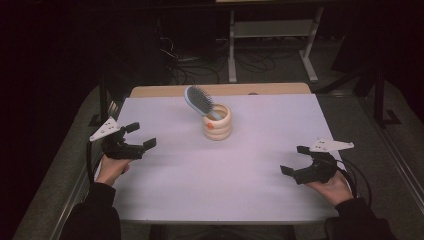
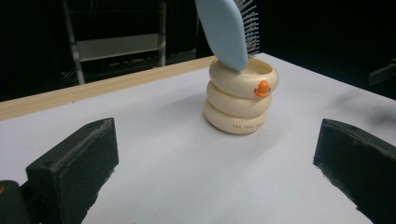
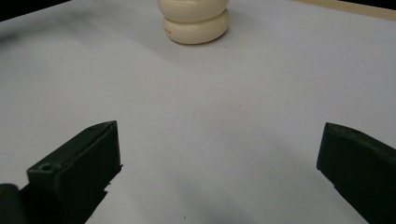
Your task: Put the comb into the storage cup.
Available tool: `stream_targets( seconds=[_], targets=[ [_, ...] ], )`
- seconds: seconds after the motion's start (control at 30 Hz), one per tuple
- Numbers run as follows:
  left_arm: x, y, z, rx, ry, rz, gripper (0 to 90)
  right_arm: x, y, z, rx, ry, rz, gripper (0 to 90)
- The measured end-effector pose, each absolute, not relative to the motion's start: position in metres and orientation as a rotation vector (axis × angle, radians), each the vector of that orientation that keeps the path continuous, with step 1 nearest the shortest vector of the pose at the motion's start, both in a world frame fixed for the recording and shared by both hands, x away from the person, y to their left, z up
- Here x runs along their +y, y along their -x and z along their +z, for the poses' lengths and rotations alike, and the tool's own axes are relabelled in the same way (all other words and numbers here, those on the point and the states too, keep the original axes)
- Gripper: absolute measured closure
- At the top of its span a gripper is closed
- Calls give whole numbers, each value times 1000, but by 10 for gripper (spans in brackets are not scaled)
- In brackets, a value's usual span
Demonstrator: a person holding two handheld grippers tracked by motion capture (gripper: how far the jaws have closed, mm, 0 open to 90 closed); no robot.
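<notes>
A blue hairbrush leans tilted in a cream ringed holder at the tabletop's far middle. The left hand-held gripper and right hand-held gripper hover wide-jawed near opposite edges.

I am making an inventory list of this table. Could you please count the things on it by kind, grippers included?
Hairbrush, light blue, leaning in the holder: 1
Holder, cream, ringed, with an orange duck beak: 1
Grippers, both open: 2, the left gripper and the right gripper
Total: 4
</notes>
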State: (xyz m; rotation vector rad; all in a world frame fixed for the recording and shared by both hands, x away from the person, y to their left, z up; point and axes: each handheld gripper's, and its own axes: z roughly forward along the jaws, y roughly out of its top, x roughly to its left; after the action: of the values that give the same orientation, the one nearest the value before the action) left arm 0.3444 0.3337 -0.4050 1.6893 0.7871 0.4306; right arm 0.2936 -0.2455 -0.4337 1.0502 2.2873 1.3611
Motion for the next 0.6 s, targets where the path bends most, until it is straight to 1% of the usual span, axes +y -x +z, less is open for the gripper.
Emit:
stream_targets(
  seconds=[0.43,0.57,0.6],
  targets=[
    [348,-330,-416,819,-1685,442,0,-245,-294,-435,2294,-1057,1349,0],
    [352,-324,-419,815,-1678,467,0,-246,-294,-435,2291,-1061,1351,0],
    [354,-320,-420,811,-1663,512,0,-246,-295,-435,2292,-1062,1350,0]
  ],
)
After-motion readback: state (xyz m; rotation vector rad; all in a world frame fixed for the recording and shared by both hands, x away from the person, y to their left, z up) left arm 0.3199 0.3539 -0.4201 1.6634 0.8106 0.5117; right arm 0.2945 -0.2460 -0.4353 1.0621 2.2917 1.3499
